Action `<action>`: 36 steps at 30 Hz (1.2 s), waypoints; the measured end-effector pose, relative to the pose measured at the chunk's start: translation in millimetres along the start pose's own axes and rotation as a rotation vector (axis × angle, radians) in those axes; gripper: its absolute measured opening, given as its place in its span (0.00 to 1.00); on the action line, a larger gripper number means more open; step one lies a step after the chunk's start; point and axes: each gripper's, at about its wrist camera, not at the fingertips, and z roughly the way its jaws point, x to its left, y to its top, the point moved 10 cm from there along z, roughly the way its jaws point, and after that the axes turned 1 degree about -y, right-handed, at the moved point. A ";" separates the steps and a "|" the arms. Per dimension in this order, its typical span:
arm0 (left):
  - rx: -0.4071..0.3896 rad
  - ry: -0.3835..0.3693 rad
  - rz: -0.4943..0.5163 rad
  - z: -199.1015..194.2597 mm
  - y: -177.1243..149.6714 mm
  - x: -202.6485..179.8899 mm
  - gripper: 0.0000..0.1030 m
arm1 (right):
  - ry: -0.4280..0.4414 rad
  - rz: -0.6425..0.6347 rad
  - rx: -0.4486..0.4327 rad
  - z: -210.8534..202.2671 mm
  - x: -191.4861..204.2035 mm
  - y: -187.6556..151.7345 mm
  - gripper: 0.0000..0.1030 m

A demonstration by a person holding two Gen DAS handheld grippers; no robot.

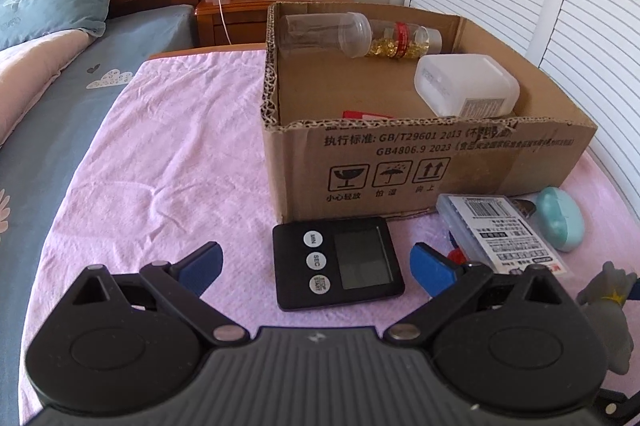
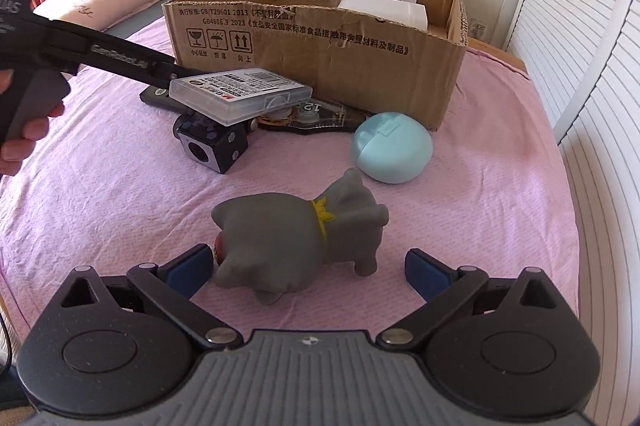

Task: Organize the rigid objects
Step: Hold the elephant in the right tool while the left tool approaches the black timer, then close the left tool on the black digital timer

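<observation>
On the pink cloth a black digital timer [image 1: 338, 262] lies flat between the wide-apart blue pads of my left gripper [image 1: 318, 268], which is open and touches nothing. My right gripper [image 2: 310, 272] is open around a grey toy animal [image 2: 296, 238] lying on its side; the left pad [image 2: 192, 268] sits close to the toy's head and the right pad stands clear of it. A cardboard box [image 1: 400, 161] stands behind, holding a clear bottle [image 1: 324, 33], a capsule bottle [image 1: 400, 41] and a white container [image 1: 466, 85].
A clear plastic case [image 2: 240, 93] rests on a black cube [image 2: 216, 145]. Beside them lie a teal oval case [image 2: 392, 149] and a dark tape dispenser [image 2: 316, 113]. A person's hand [image 2: 20, 145] holds the left tool. A louvred door [image 1: 560, 5] is on the right, pillows and a nightstand [image 1: 240, 9] behind.
</observation>
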 end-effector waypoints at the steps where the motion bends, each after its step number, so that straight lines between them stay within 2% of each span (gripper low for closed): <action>1: 0.008 -0.002 -0.005 3.8 -0.6 0.4 0.97 | -0.001 0.001 0.001 0.2 0.0 0.2 1.00; 7: 0.019 0.036 0.034 9.3 -5.6 2.0 0.99 | -0.002 0.003 0.003 0.0 -0.1 0.4 1.00; 13: 0.009 0.051 0.020 0.2 -15.0 21.1 1.00 | -0.001 0.002 0.004 -0.1 -0.2 0.1 1.00; 21: -0.018 0.038 0.037 -3.5 -18.4 26.8 1.00 | -0.002 0.002 0.000 -0.7 -0.2 0.3 1.00; 29: -0.008 0.010 0.061 -1.3 -15.9 24.7 0.99 | -0.003 0.003 -0.007 -1.7 -0.1 0.5 1.00; 32: -0.024 -0.010 0.083 -1.5 -14.6 19.7 0.95 | -0.004 0.004 -0.009 -2.0 -0.1 0.4 1.00; 36: -0.040 -0.045 0.118 -2.7 -11.7 11.5 0.83 | -0.004 0.002 -0.013 -2.4 0.1 0.2 1.00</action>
